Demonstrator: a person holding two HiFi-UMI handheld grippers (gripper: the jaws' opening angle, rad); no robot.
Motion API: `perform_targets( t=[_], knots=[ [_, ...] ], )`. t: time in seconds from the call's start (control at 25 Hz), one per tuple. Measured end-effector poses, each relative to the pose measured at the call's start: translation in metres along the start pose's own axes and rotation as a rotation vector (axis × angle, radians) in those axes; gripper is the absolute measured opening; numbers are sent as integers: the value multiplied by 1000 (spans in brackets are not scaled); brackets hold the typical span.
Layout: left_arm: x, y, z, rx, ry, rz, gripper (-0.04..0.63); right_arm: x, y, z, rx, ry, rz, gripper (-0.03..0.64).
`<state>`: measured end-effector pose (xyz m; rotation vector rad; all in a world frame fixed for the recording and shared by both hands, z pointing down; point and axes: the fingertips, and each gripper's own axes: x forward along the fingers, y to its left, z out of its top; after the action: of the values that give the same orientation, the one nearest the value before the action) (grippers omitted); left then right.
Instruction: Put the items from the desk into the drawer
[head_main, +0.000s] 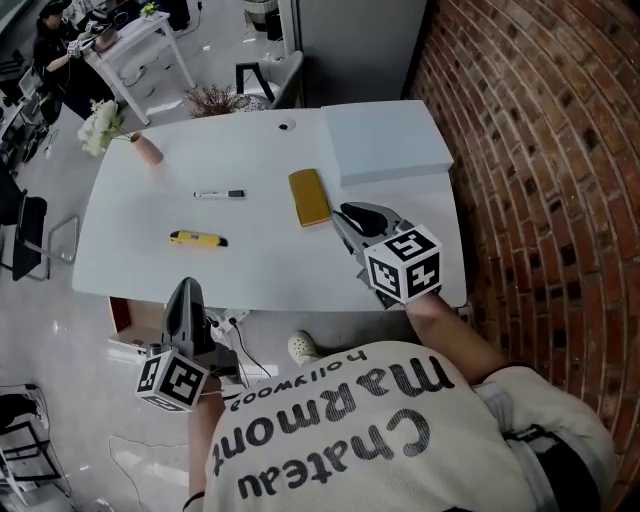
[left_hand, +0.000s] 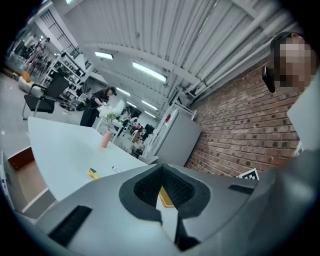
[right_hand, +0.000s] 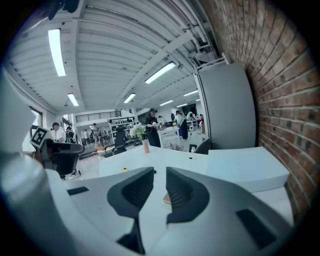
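Note:
Three items lie on the white desk: a flat mustard-yellow case, a black-and-white marker and a yellow utility knife. My right gripper hovers over the desk just right of the case, its jaws a narrow gap apart with nothing between them. My left gripper hangs below the desk's front edge, jaw tips together and empty. The open drawer, brown inside, sits under the desk's left end. The case shows through the left jaws.
A pink vase with white flowers stands at the desk's back left. A raised pale slab covers the back right corner. A brick wall runs along the right. Cables lie on the floor under the desk's front edge.

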<state>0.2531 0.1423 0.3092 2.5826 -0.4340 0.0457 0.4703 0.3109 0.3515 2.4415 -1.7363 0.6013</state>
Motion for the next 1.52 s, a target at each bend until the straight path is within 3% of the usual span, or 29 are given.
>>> perform_targets(
  t=[0.4,0.76,1.16,1.52],
  knots=[
    [39,75,44,10,13,-24,2,82,-20,-19,117,80,-121,222],
    [54,123,58,-1,27,-22,2,132,-38,-58,229,159,-242,405],
    [51,157,48,-44,55,20,2,158,-54,-118,248,303,-348,476],
    [42,172,43,-61,59,65,2,176,-68,-132,181,358,-433,499]
  ],
)
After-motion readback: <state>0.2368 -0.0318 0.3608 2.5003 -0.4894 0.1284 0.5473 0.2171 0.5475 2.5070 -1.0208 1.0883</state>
